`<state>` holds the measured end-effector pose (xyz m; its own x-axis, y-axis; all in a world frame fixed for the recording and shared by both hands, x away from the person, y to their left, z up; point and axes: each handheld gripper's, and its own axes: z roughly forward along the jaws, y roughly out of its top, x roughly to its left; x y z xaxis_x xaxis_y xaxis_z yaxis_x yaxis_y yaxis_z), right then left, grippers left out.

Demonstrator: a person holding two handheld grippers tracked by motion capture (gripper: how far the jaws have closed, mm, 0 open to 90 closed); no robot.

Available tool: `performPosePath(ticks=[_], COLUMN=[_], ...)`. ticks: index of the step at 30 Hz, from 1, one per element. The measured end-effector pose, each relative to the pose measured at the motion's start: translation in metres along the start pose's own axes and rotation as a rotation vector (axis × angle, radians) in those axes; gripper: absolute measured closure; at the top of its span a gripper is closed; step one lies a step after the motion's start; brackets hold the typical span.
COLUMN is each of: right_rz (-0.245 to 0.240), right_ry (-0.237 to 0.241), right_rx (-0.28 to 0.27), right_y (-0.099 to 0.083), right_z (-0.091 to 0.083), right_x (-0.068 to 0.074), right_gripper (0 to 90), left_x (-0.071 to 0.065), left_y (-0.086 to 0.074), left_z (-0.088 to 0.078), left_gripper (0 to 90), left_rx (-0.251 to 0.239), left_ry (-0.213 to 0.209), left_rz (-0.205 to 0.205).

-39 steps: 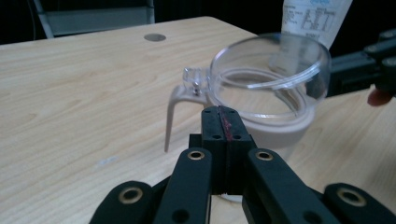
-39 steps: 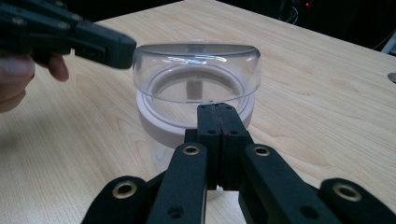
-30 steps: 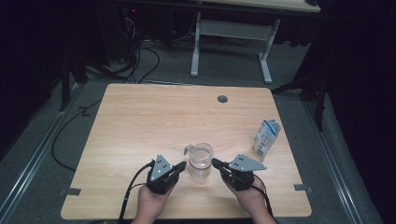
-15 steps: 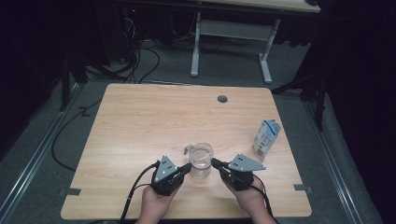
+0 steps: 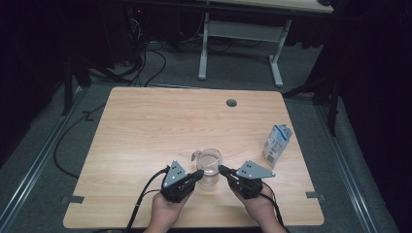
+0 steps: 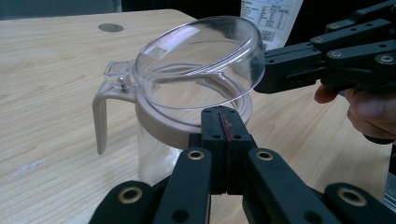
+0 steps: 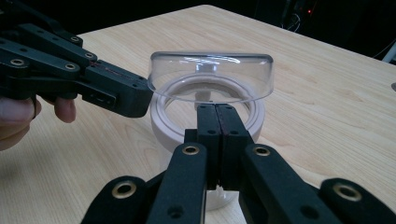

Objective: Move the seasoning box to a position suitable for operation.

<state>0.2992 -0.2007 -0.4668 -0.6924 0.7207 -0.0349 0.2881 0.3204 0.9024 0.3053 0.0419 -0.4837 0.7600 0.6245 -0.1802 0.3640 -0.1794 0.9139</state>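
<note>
A lab or test room, by every sign: a bare light-wood tabletop with a round cable grommet [image 5: 231, 102] sits alone on grey carpet [image 5: 48, 160], boxed in by dark curtaining. At twelve o'clock stands a white metal-legged desk frame [image 5: 240, 43]; at eleven, black cables [image 5: 145, 63] snake over the floor beneath a small red indicator light [image 5: 141, 10]. Grey tape tabs [image 5: 71, 199] mark the table's near corners at seven and five.

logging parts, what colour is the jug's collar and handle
The collar and handle are pale beige; the left gripper view shows it best.
</note>
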Motion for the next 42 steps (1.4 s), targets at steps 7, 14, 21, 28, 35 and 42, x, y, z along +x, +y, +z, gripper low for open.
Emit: performPosePath(ticks=[7, 14, 21, 28, 35, 42], right_rz=[0.007, 0.011, 0.006, 0.003, 0.004, 0.003], right_ry=[-0.004, 0.002, -0.003, -0.003, -0.001, 0.000], right_rx=[0.001, 0.002, -0.005, -0.008, -0.008, -0.009], right_y=[0.000, -0.003, -0.004, -0.005, -0.005, -0.005], right_z=[0.002, 0.005, 0.005, 0.005, 0.005, 0.005], right_x=[-0.001, -0.001, -0.001, -0.001, -0.001, -0.001], right_gripper=[89.4, 89.9, 89.9, 89.9, 89.9, 89.9], left_x=[-0.002, -0.001, 0.007, 0.012, 0.019, 0.026], left_y=[0.001, 0.005, 0.011, 0.014, 0.016, 0.017], left_z=[0.001, -0.002, -0.006, -0.007, -0.009, -0.012], left_gripper=[89.8, 89.8, 89.8, 89.8, 89.7, 89.8], left_rx=[-0.007, -0.029, -0.068, -0.090, -0.099, -0.094], left_ry=[-0.003, 0.003, 0.023, 0.039, 0.057, 0.078], left_rz=[0.002, 0.003, -0.012, -0.025, -0.035, -0.039])
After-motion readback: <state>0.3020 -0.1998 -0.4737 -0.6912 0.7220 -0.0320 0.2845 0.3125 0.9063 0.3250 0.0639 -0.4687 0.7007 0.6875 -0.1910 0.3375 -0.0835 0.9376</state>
